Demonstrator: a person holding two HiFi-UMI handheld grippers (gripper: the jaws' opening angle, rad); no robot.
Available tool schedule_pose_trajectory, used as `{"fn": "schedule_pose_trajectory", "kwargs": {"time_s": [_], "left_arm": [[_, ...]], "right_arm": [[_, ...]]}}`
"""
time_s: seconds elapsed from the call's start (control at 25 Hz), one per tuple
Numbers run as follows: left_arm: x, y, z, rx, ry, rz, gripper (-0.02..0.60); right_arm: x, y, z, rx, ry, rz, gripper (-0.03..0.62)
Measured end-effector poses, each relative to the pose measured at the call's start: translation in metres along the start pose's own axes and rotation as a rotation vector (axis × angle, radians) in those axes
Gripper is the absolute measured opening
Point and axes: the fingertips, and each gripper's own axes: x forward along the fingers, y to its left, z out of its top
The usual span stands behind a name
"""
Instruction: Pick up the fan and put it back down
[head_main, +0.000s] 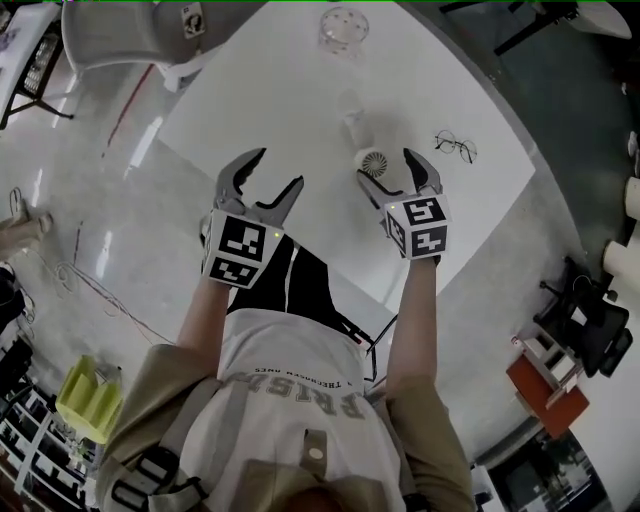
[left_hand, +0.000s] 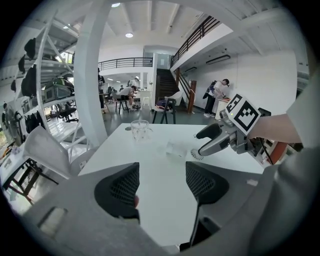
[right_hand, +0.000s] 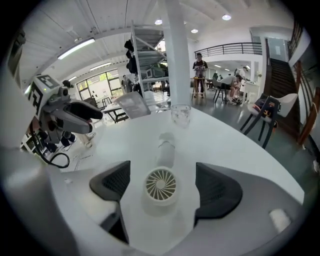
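Fingers (right_hand: 114, 184) of the right gripper (head_main: 390, 172) stand apart, with the white fan (right_hand: 160, 185) lying on the worktop (right_hand: 235, 145) between them, untouched. The left gripper (left_hand: 162, 174) is open and empty; the fan lies ahead to its right.

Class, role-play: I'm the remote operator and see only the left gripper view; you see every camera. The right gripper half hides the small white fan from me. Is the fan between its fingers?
Observer: Yes. The right gripper view shows the fan between the open fingers of the right gripper, untouched.
Operator: Which part do they flank?
Observer: The round grille head; the handle stretches away toward the glass cup.
Operator: Anything else nearby?
Observer: The head view shows eyeglasses on the table, right of the fan.
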Motion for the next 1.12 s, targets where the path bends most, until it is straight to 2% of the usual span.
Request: {"fn": "schedule_pose_trajectory", "kwargs": {"time_s": [0.48,0.8,1.12], "left_arm": [[0.014,-0.020,-0.040,-0.054,0.047,0.029,0.301],[0.013,-0.013,-0.057,-0.089,0.065,0.061,0.299],[0.010,-0.004,-0.066,-0.114,0.074,0.091,0.301]], "right_arm": [[0.045,0.003,-0.031,-0.108,0.126,0.062,0.385],[0.062,0.006,-0.043,-0.171,0.196,0.082,0.383],[0.068,0.006,-0.048,-0.201,0.216,0.076,0.382]]}}
